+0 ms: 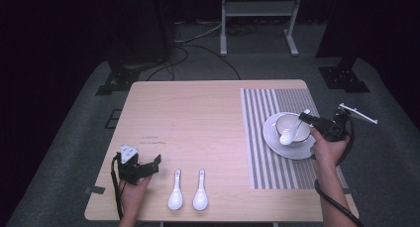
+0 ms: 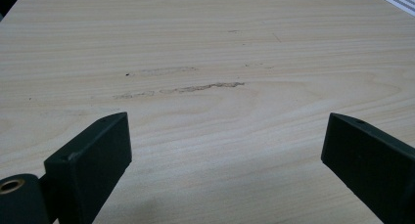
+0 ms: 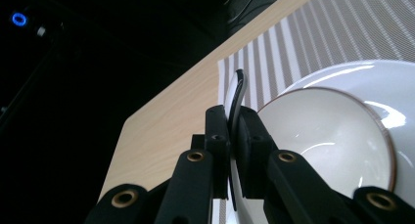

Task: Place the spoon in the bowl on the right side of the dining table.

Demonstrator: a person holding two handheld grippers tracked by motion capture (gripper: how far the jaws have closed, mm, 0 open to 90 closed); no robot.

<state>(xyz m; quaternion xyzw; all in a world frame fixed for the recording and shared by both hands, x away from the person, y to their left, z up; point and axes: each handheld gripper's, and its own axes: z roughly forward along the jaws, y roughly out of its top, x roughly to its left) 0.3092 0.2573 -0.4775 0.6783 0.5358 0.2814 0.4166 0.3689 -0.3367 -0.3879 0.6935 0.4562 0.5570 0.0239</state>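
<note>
A: We log the glossy white ceramic spoon [image 1: 292,131] over the white brown-rimmed bowl [image 1: 297,122], which sits on a white plate [image 1: 277,142] on the striped placemat [image 1: 267,162].

B: Our right gripper [image 1: 306,119] clamps its handle. Our left gripper [image 1: 156,163] rests wide apart, holding nothing, near two spare white spoons [image 1: 188,190] on the pale wooden table [image 1: 198,118].

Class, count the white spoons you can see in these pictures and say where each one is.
3. Two spoons lie side by side at the table's near edge, left and right; a third is clamped in the right gripper over the bowl.
</note>
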